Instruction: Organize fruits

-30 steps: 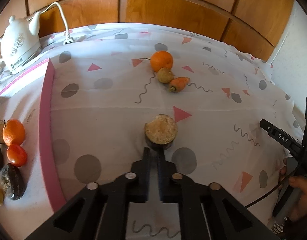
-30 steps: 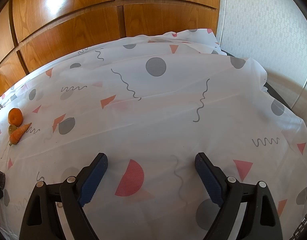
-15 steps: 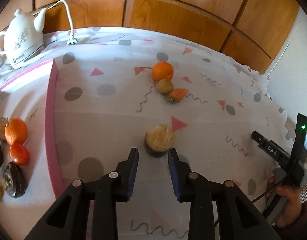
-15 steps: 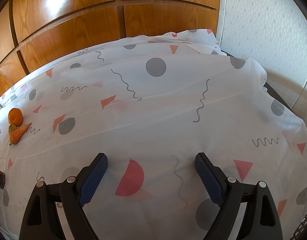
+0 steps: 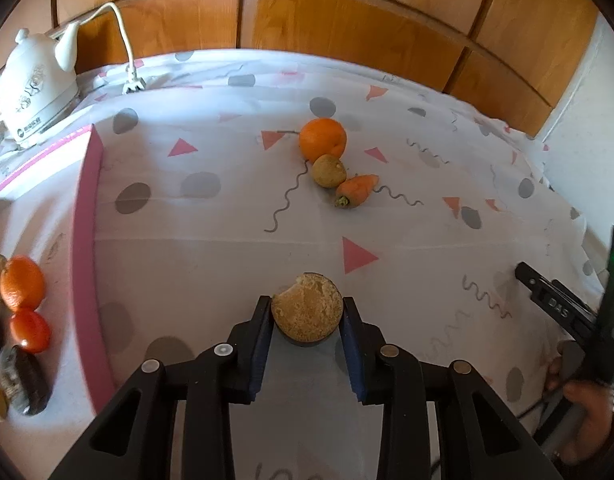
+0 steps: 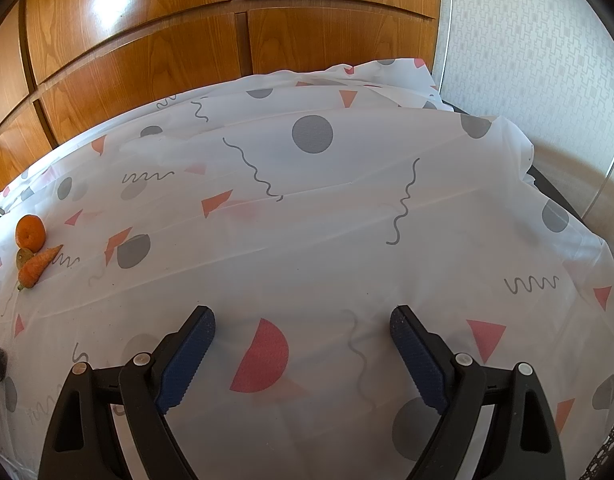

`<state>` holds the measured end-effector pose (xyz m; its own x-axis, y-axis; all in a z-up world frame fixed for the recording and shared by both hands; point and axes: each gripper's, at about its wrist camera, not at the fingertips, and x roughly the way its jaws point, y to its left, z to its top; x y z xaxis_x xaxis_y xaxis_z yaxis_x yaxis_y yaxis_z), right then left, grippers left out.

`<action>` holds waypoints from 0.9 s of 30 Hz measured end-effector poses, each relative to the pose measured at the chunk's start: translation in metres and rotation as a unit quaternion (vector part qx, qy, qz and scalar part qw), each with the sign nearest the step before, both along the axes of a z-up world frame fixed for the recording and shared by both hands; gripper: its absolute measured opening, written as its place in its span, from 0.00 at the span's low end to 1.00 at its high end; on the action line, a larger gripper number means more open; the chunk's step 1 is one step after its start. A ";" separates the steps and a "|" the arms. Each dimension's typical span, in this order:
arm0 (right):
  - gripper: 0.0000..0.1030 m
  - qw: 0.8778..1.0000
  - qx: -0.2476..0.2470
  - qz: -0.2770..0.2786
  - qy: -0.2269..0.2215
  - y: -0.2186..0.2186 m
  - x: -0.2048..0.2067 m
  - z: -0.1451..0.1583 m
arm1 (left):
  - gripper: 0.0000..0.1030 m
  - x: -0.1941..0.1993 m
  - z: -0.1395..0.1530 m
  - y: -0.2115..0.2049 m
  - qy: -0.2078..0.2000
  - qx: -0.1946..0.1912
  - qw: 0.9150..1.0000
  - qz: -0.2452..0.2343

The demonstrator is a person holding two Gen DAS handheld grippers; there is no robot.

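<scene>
In the left wrist view my left gripper (image 5: pixel 307 312) has its fingers on both sides of a round brown cut fruit (image 5: pixel 307 312) with a dark rind, resting on the tablecloth; the pads touch its sides. Farther back lie an orange (image 5: pixel 322 139), a small brownish fruit (image 5: pixel 328 171) and a carrot (image 5: pixel 356 191), touching in a row. On the pink-edged board (image 5: pixel 87 248) at the left lie an orange (image 5: pixel 21 282), a tomato (image 5: pixel 30 330) and dark fruits (image 5: pixel 25 384). My right gripper (image 6: pixel 303 332) is open and empty over the cloth; it also shows at the right of the left wrist view (image 5: pixel 563 312).
A white kettle (image 5: pixel 31 84) with a cord stands at the back left. Wooden panels (image 5: pixel 347 20) line the back, and a wall (image 6: pixel 539 60) stands at the right. The same orange (image 6: pixel 30 233) and carrot (image 6: pixel 37 267) show far left in the right wrist view.
My left gripper opened, moved forward around the cut fruit and closed onto its sides. The right gripper has not moved.
</scene>
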<state>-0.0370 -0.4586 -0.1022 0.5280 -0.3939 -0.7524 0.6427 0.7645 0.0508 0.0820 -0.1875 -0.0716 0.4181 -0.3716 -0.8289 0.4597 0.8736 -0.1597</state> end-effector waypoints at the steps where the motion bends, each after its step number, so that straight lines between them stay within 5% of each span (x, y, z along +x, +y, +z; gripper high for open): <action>1: 0.88 1.000 0.000 0.000 0.000 0.000 0.000 0.000 | 0.32 -0.004 0.004 0.003 -0.007 0.000 1.000 -0.001; 16: 0.88 1.000 -0.001 -0.004 0.021 -0.001 0.004 0.003 | 0.32 -0.025 0.057 0.082 -0.057 -0.044 0.995 0.062; 27: 0.63 0.995 0.027 0.097 0.004 0.048 0.043 0.020 | 0.32 -0.022 0.056 0.171 -0.051 -0.055 0.984 0.164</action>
